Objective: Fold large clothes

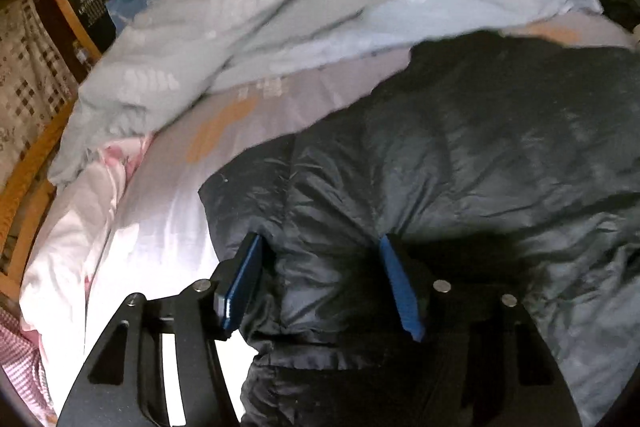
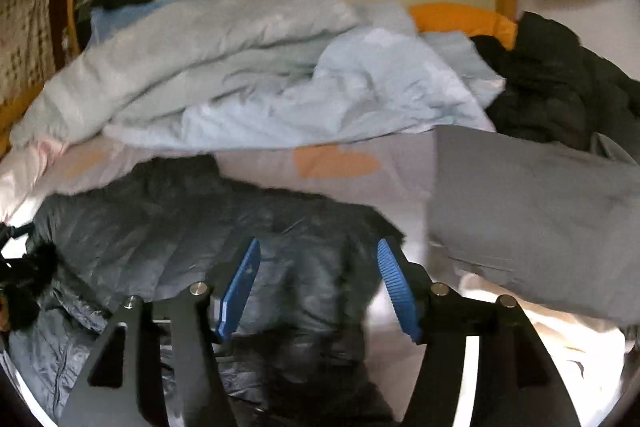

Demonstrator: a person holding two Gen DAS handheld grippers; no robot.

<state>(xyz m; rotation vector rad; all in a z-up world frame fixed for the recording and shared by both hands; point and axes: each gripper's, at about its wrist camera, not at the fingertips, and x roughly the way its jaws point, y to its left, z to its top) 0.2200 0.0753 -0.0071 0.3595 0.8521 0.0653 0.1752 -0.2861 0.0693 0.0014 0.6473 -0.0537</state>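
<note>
A dark quilted down jacket (image 1: 460,155) lies spread on the bed; it also shows in the right wrist view (image 2: 224,227). My left gripper (image 1: 320,247) is open, its blue pads straddling a ridge of the jacket near its left edge, just above the fabric. My right gripper (image 2: 318,251) is open over the jacket's right part, holding nothing. Whether either touches the fabric I cannot tell.
A crumpled pale blue duvet (image 2: 260,75) lies behind the jacket. A grey pillow (image 2: 532,219) sits at the right, a black garment heap (image 2: 560,79) behind it. The bed sheet (image 2: 332,163) has orange patches. A wooden bed frame (image 1: 24,171) runs along the left.
</note>
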